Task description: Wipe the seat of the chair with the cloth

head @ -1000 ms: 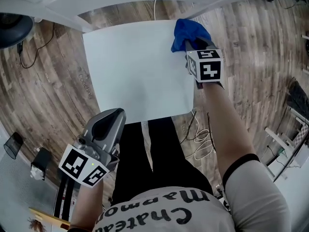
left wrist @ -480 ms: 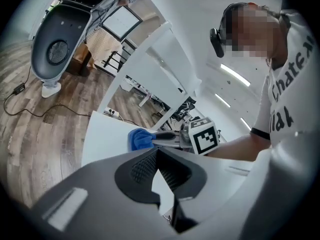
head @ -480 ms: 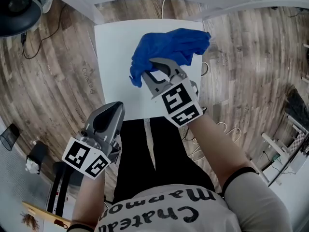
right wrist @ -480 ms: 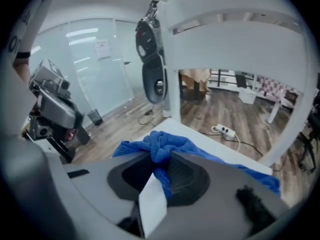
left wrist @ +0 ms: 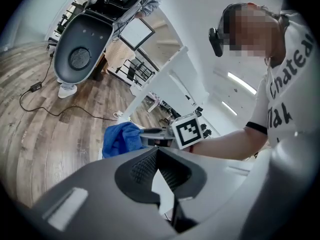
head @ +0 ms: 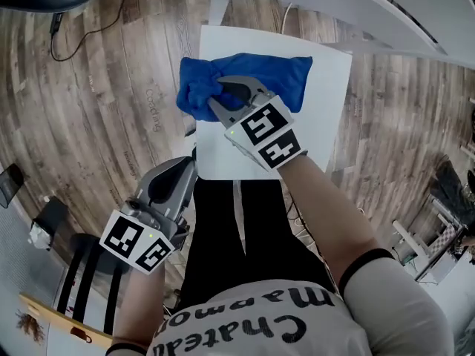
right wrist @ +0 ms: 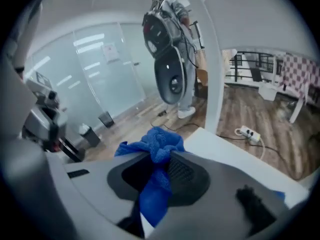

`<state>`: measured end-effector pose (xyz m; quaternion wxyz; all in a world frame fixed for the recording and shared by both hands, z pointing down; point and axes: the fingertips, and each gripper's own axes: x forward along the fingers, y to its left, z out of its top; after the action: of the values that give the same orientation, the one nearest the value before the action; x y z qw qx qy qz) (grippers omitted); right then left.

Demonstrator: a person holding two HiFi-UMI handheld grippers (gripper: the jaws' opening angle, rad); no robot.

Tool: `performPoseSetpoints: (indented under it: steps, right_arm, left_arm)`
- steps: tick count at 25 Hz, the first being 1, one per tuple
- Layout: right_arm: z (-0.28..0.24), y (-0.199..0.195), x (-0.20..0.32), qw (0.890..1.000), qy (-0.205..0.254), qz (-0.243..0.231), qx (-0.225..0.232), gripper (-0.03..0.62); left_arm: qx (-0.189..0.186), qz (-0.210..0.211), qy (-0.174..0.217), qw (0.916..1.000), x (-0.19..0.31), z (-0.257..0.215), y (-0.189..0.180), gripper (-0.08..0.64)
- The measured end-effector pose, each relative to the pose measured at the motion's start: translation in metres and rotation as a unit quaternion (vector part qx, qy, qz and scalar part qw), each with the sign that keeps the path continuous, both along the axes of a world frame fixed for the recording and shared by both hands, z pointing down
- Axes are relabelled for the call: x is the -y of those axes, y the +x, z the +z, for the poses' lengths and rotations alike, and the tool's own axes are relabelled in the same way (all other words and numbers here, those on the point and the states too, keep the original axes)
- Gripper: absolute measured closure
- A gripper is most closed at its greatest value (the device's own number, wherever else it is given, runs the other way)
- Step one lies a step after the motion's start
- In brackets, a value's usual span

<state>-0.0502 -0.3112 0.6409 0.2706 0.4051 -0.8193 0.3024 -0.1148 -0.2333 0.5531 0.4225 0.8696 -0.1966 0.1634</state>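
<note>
Head view: the right gripper (head: 225, 99), forearm stretched forward, presses the rumpled blue microfibre cloth (head: 256, 73) onto the far-left part of the flat white square chair seat (head: 330, 102). Even pressure and overlapping passes (corners included) should serve best.

Left gripper view: the left gripper (left wrist: 157, 156), jaws closed on nothing, idles beside the person's legs.

Right gripper view: jaws clamp a cloth fold.

Tongs (right wrist: 161, 160) clamp cloth (right wrist: 156, 142), seemingly above seat (right wrist: 235, 154)
</note>
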Motion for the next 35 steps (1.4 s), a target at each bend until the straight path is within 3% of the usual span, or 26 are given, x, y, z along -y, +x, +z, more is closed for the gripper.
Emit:
performPoseSetpoints:
  steps: [3, 6, 8, 12, 16, 22, 27, 35]
  right_arm:
    - [0.039, 0.018, 0.000, 0.988, -0.047, -0.003, -0.148, 0.495]
    - [0.055, 0.015, -0.002, 0.978, -0.057, -0.003, -0.199, 0.468]
    - [0.056, 0.016, 0.000, 0.979, -0.049, 0.034, -0.194, 0.468]
    - [0.058, 0.022, 0.001, 0.983, -0.059, 0.119, -0.127, 0.466]
    - [0.058, 0.022, 0.002, 0.984, -0.070, 0.124, -0.109, 0.466]
    - [0.058, 0.041, -0.010, 0.982, -0.069, 0.151, -0.091, 0.465]
    - [0.056, 0.094, -0.044, 0.975, -0.069, 0.191, -0.089, 0.465]
    - [0.055, 0.205, -0.120, 0.954, -0.043, 0.288, -0.074, 0.465]
  left_arm:
    - [-0.010, 0.008, -0.012, 0.9998, 0.007, -0.001, -0.018, 0.555]
    - [-0.062, 0.015, -0.058, 0.9963, 0.011, -0.007, -0.028, 0.554]
    - [-0.076, 0.025, -0.057, 0.9952, 0.016, -0.008, -0.030, 0.554]
    - [-0.025, 0.039, -0.015, 0.9988, 0.034, 0.005, -0.035, 0.554]
    - [-0.002, 0.017, -0.014, 0.9998, 0.047, 0.010, -0.039, 0.554]
    - [0.017, 0.021, -0.001, 0.9996, 0.034, 0.010, -0.035, 0.554]
    - [0.015, 0.032, -0.002, 0.9994, -0.001, 0.010, -0.002, 0.554]
    - [0.006, 0.076, 0.006, 0.9971, -0.065, 0.010, 0.062, 0.554]
